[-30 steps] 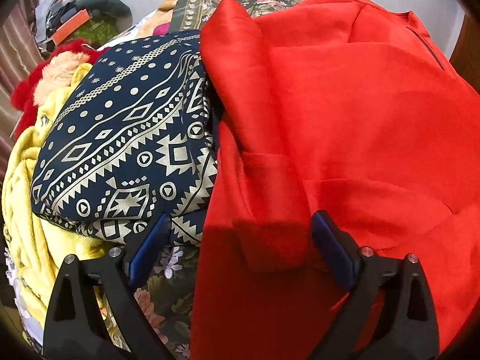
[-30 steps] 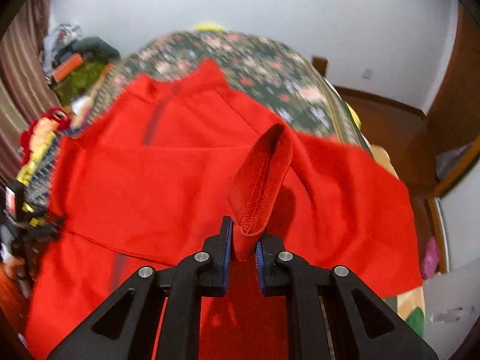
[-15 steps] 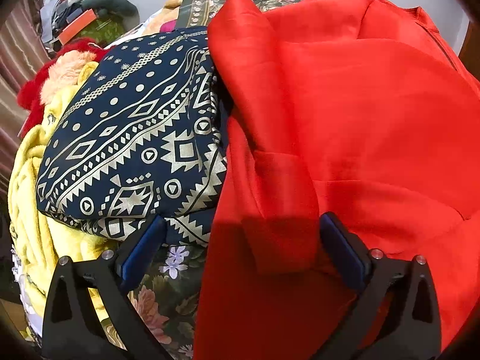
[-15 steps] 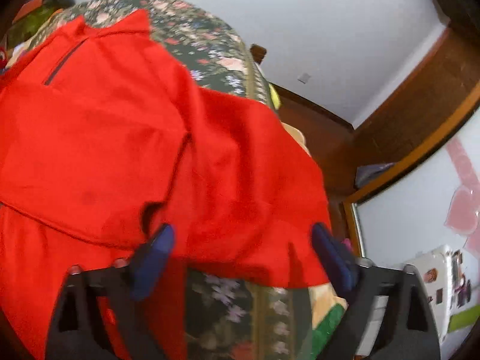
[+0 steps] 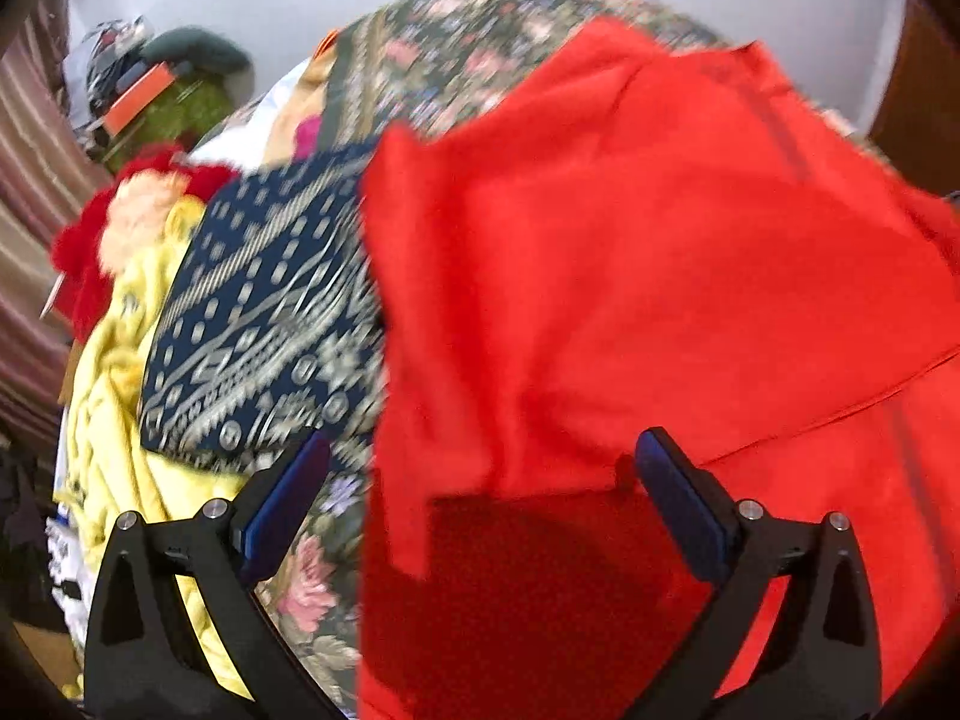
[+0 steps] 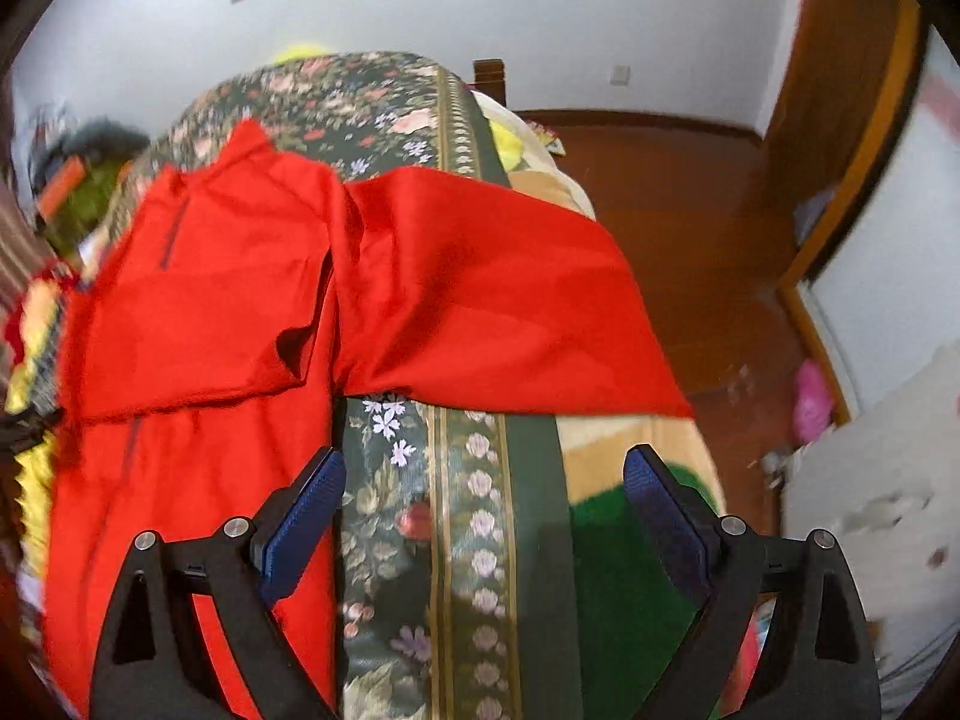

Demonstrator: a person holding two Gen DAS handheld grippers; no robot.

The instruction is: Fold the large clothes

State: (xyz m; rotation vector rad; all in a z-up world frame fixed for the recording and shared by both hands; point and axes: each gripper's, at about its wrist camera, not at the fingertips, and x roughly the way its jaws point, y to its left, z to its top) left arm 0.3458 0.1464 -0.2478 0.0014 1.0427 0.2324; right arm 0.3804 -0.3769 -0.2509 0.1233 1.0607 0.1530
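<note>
A large red garment [image 5: 660, 300] lies spread on a floral bedspread [image 6: 456, 540]. One sleeve lies folded in across its body [image 6: 198, 324]; the other sleeve [image 6: 492, 312] stretches out to the right over the bed's edge. My left gripper [image 5: 483, 498] is open and empty, hovering above the garment's left edge and folded sleeve. My right gripper [image 6: 485, 510] is open and empty, above the bedspread just below the outstretched sleeve.
A folded navy patterned cloth [image 5: 264, 336] lies left of the red garment, on a yellow blanket [image 5: 114, 420]. A red and cream plush item [image 5: 120, 228] and clutter [image 5: 156, 96] sit further back left. A wooden floor [image 6: 690, 210] lies right of the bed.
My right gripper has let go of the red sleeve it held, opened wide and drawn back to the bed's right side. My left gripper stayed open and shifted slightly; its view is blurred.
</note>
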